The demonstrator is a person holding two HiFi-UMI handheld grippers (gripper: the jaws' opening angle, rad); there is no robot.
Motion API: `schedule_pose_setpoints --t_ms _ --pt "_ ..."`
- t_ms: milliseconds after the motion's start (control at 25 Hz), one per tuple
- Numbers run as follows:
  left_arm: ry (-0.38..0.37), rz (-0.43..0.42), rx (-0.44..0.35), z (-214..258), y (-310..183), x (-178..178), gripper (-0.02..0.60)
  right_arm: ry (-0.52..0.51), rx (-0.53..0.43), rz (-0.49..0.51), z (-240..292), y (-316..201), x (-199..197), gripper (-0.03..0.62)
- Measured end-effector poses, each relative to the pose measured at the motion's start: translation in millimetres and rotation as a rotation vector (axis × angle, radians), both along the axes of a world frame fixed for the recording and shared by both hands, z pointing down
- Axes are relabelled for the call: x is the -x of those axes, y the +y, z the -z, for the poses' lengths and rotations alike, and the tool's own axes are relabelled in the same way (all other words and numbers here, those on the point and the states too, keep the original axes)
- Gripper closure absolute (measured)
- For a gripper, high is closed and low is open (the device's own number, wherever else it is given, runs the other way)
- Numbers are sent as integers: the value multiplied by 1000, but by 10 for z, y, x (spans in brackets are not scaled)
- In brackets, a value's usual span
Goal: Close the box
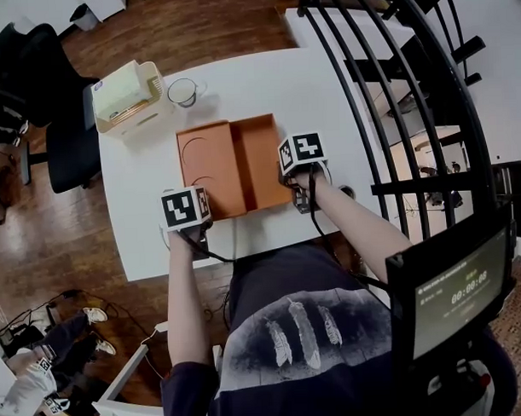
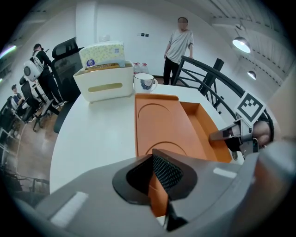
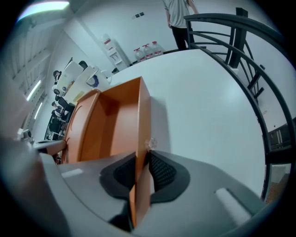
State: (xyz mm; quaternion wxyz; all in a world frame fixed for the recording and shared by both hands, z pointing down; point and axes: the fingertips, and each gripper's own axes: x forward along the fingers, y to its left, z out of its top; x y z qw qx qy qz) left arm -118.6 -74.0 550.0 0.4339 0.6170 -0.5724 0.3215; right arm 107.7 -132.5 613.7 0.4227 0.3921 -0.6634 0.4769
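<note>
An orange box lies open on the white table (image 1: 248,84), its flat lid (image 1: 209,166) to the left of its tray (image 1: 263,156). My left gripper (image 1: 201,217) is at the lid's near edge; in the left gripper view it (image 2: 159,185) is shut on that edge of the lid (image 2: 162,125). My right gripper (image 1: 288,171) is at the tray's right side. In the right gripper view it (image 3: 141,176) pinches the upright right wall (image 3: 143,120) between both pads. The tray's inside (image 3: 115,125) holds nothing.
A cream holder with a tissue pack (image 1: 129,97) and a mug (image 1: 183,92) stand at the table's far left. A black curved railing (image 1: 385,113) runs close along the right. Office chairs (image 1: 61,124) are on the left. A person (image 2: 179,44) stands beyond the table.
</note>
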Motion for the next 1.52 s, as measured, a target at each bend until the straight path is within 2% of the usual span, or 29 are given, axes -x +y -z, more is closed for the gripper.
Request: schedule_pose_setpoints --t_ms 120,320,800,1080,1520 --pt "12 -1 2 2 -1 -3 568 7 -5 10 8 13 -3 546" --pt "-14 -15 -2 26 0 -20 566 25 -1 28 17 14 7 553" --pt "14 -23 2 40 7 -40 567 41 3 41 34 20 71 556" --pt "4 -31 0 47 3 -38 566 40 33 23 32 57 143 557" --pt "17 -38 4 29 29 -24 566 39 25 29 25 91 228 556"
